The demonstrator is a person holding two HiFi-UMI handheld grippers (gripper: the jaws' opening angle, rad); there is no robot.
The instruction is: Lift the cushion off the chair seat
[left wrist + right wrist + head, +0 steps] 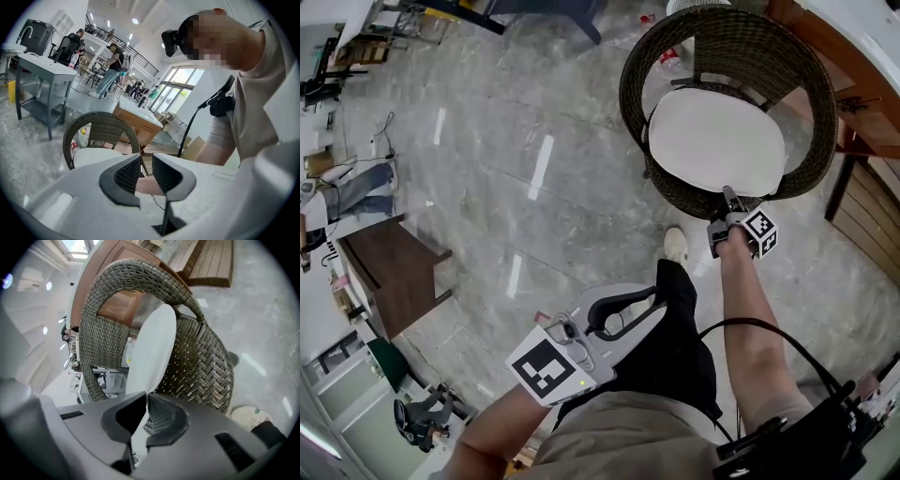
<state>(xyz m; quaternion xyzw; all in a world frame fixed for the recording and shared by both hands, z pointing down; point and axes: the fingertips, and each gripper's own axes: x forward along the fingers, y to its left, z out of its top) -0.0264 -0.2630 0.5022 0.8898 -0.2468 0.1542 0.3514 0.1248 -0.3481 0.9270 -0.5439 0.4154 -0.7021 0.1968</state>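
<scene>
Cushion (717,141), white, on wicker chair (642,70): my right gripper (729,199) clamped on its near edge. My left gripper (639,309): jaws apart, empty.

Large open indoor hall, lab-like workspace: polished grey stone floor (534,112), grey metal workbench (42,68), upper gallery with dark railing (140,58), tall windows (180,84), people standing (112,63) among tables.

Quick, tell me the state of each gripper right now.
Left gripper: open, nothing between its jaws.
Right gripper: shut on the white cushion, at its near edge.
</scene>
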